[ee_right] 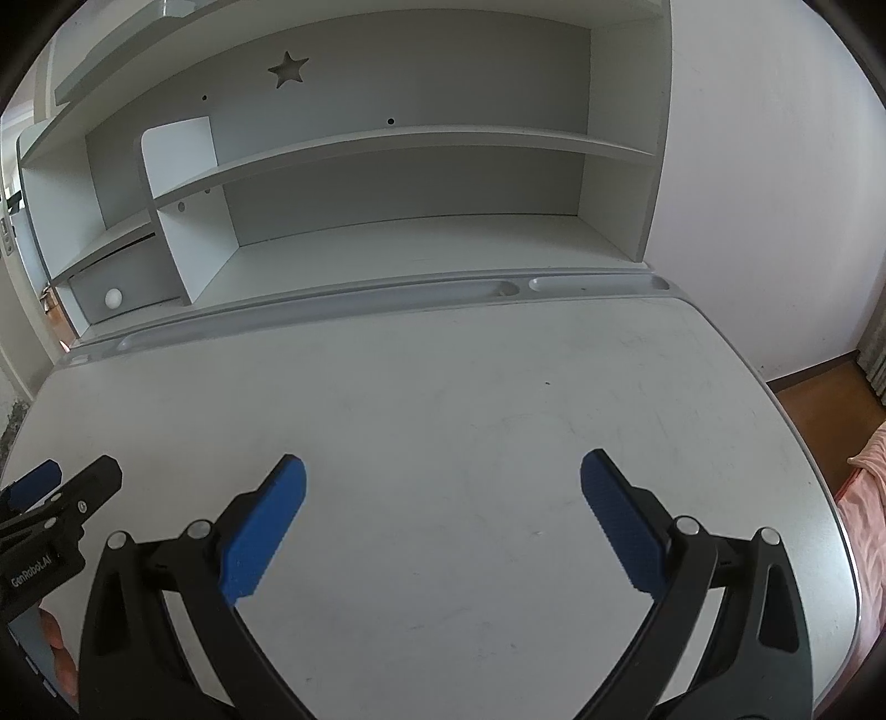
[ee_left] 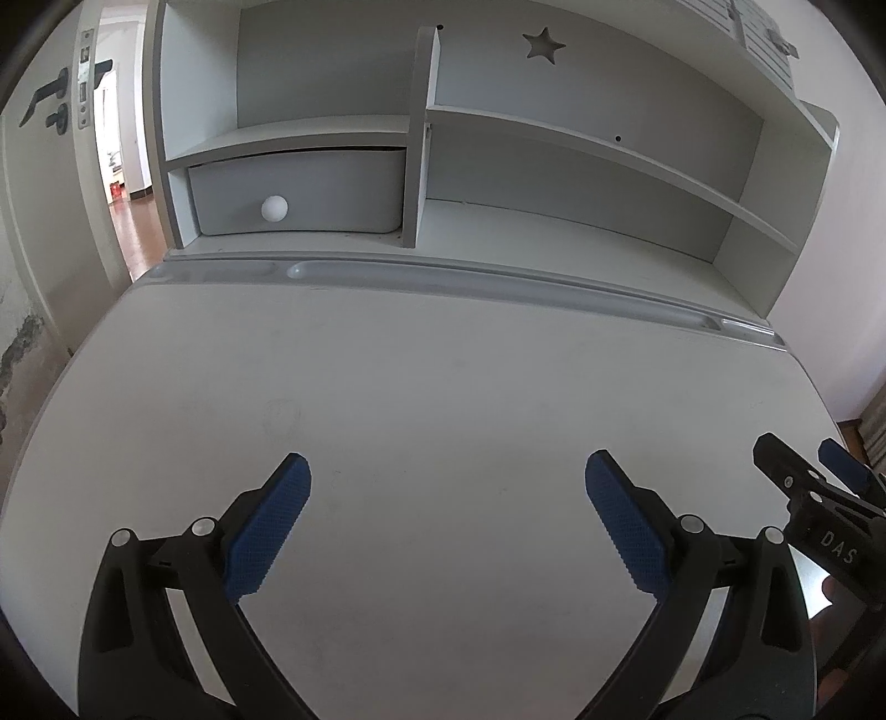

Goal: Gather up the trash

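No trash shows in either view. My left gripper [ee_left: 447, 471] hovers over the white desk [ee_left: 443, 387], open, its blue pads wide apart and nothing between them. My right gripper [ee_right: 443, 471] is open too, above the same desk [ee_right: 443, 399], and holds nothing. The right gripper's tip [ee_left: 808, 476] pokes into the left wrist view at the far right. The left gripper's tip [ee_right: 66, 487] shows at the far left of the right wrist view, with fingers of a hand below it.
A white hutch with shelves [ee_left: 554, 138] and a star cut-out [ee_left: 544, 44] stands at the back of the desk. A grey drawer with a white knob [ee_left: 274, 209] sits lower left. A pen groove [ee_left: 498, 282] runs along the desk's back. An open door [ee_left: 55, 166] is left; pink cloth [ee_right: 866, 498] lies right.
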Motion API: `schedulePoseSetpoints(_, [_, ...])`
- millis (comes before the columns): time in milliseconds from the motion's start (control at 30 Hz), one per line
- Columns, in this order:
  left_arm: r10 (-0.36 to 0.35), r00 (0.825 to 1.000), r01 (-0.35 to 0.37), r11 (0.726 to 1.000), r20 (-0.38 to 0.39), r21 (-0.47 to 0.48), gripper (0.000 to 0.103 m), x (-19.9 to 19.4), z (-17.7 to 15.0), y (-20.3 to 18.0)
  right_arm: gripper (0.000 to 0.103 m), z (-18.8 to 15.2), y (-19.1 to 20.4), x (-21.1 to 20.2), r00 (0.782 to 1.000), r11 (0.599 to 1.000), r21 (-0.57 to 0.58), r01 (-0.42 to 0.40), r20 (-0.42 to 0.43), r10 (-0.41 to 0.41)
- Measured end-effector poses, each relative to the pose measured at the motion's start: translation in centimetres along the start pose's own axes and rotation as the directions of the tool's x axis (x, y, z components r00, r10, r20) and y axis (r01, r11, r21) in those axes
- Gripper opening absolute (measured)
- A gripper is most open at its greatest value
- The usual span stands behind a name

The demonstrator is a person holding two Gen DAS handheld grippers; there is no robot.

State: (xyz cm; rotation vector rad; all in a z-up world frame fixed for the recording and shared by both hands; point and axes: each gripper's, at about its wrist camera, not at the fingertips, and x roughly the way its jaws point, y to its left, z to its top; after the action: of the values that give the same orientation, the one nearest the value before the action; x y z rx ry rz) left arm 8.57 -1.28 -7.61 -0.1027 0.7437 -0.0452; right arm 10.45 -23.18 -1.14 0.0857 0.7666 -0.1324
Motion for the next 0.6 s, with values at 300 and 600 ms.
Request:
schedulePoseSetpoints(300, [-0.004, 1.000, 0.004, 1.000, -0.009, 0.001, 0.096, 0.17, 0.07, 0.13, 0.096, 0.07, -0.15, 0.10, 1.000, 1.000, 0.001, -0.002, -0.002, 0.002])
schedulePoseSetpoints(600, [0.034, 0.999, -0.033, 0.999, -0.025, 0.038, 0.096, 0.46, -0.01, -0.51, 0.096, 0.04, -0.19, 0.00, 1.000, 1.000, 0.004, -0.003, -0.002, 0.003])
